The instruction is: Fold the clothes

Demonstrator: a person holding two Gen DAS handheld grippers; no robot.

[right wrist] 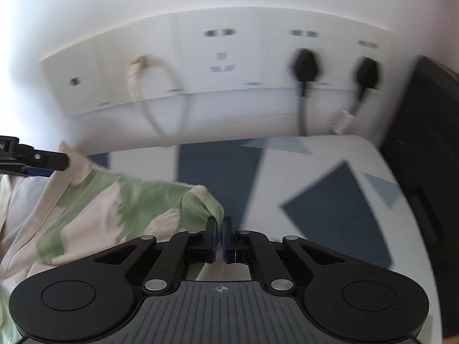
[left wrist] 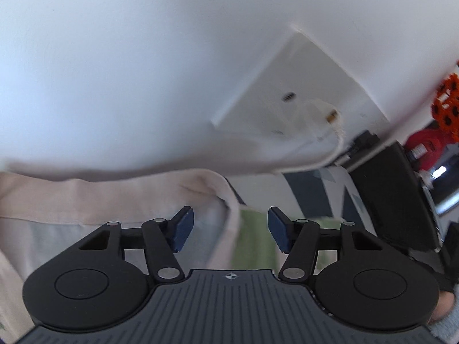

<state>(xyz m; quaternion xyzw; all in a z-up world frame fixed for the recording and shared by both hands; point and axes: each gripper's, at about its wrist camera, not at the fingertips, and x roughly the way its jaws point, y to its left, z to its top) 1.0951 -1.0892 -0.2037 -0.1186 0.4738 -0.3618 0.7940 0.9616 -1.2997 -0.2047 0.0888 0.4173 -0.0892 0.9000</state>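
right now, green-and-cream garment [right wrist: 120, 206] corner pinched in right hand-held gripper [right wrist: 219, 229]; left hand-held gripper [left wrist: 229, 229] agape above it.

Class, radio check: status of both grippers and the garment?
Left hand-held gripper open, empty. Right hand-held gripper shut on green-and-cream garment. Nothing blocking the patterned surface.

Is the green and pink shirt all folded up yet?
Not yet. Nothing looks finished: the green and pale pink patterned garment lies loose and rumpled on the blue and white patterned surface. In hand: the right hand-held gripper is shut on a green corner of it. The left hand-held gripper is open above the cloth. The folds themselves are left.
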